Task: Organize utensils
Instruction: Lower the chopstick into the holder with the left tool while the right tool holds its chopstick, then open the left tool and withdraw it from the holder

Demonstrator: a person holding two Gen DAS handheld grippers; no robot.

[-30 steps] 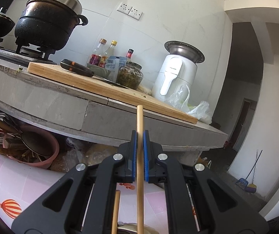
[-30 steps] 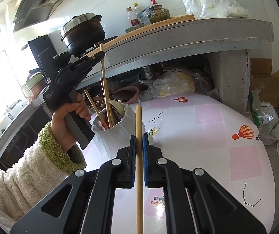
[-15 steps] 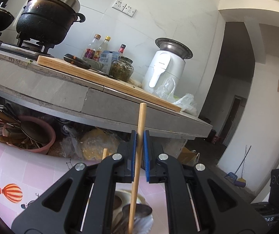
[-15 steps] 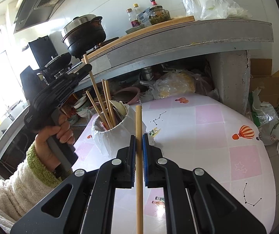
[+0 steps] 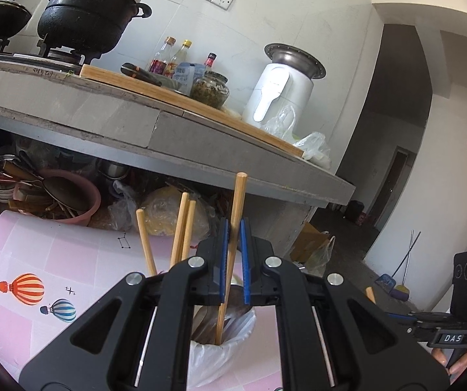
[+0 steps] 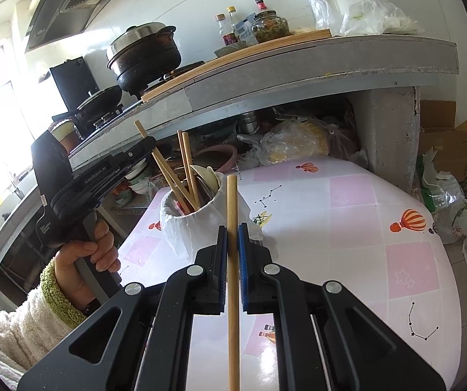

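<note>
Right gripper (image 6: 232, 228) clamped on chopstick (image 6: 232, 202)

Both wrist views look along their claws — sharing the utensil holder (image 5: 223, 355) and counter (image 6: 298, 68).

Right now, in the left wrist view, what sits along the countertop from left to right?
Black pot on the stove → wooden cutting board with a knife → sauce bottles → glass jar → white appliance → plastic bags.
</note>
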